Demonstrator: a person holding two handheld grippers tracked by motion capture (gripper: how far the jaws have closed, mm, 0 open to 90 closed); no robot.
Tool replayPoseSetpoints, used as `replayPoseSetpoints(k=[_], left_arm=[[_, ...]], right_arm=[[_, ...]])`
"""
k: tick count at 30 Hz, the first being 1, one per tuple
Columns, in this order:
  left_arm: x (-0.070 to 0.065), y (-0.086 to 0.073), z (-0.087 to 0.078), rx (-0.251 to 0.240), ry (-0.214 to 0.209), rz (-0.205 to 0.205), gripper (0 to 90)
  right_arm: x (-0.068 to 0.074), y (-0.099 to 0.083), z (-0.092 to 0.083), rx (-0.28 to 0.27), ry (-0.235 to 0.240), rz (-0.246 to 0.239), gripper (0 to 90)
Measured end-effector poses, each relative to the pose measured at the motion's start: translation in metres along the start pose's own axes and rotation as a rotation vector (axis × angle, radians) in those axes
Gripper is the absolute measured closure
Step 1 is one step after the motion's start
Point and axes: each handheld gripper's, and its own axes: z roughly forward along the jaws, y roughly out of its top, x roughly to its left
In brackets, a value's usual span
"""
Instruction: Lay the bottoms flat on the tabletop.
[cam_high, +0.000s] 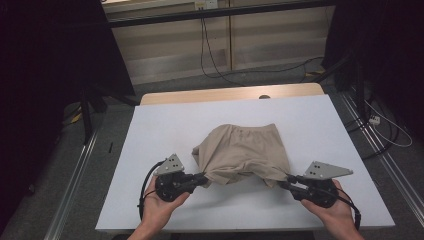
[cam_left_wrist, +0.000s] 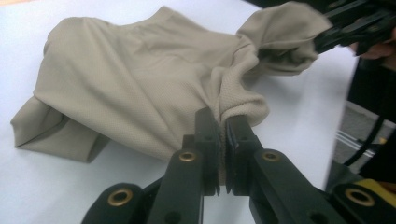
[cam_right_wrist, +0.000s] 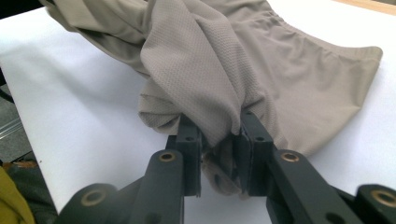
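Both hands enter at the near desk edge, each carrying a tool. Left tool (cam_high: 204, 178) has its jaws pinched nearly together on a bunched near corner of the beige shorts (cam_high: 242, 152); right tool (cam_high: 289, 179) clamps a thicker wad of the opposite near corner, jaws standing wider around it. Held apart like this, the two grips likely stretch the near hem and lift it off the white desk (cam_high: 150, 150), probably to spread or fold the cloth. Its waistband end rests flat toward the far side. Folds hide whichever layers each tool has caught, and cloth covers the pads.
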Motion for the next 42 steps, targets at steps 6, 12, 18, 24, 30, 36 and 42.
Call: replayPoseSetpoints(k=[6, 12, 18, 24, 30, 36, 42], left_arm=[[0.012, 0.003, 0.02, 0.042, 0.03, 0.004, 85.3], [0.038, 0.005, 0.057, 0.11, 0.091, -0.018, 84.2], [0.031, 0.001, 0.063, 0.136, 0.142, -0.01, 60.7], [0.016, 0.005, 0.039, 0.071, 0.163, 0.037, 45.6], [-0.008, -0.002, 0.047, 0.132, 0.057, 0.114, 67.0], [-0.006, -0.011, 0.089, 0.234, 0.078, 0.179, 29.7], [0.003, -0.018, 0.107, 0.3, 0.133, 0.206, 12.0]], right_arm=[[-0.008, 0.0, 0.012, 0.032, -0.094, -0.008, 69.6], [-0.026, 0.004, 0.032, 0.052, -0.133, 0.004, 66.7], [-0.021, -0.001, 0.039, 0.103, -0.097, -0.015, 55.5], [-0.015, 0.014, 0.027, 0.026, -0.097, -0.038, 43.6], [-0.01, 0.026, 0.045, 0.041, -0.039, -0.087, 59.6], [-0.012, 0.026, 0.084, 0.14, -0.05, -0.116, 31.3], [-0.023, 0.018, 0.099, 0.187, -0.084, -0.079, 10.8]])
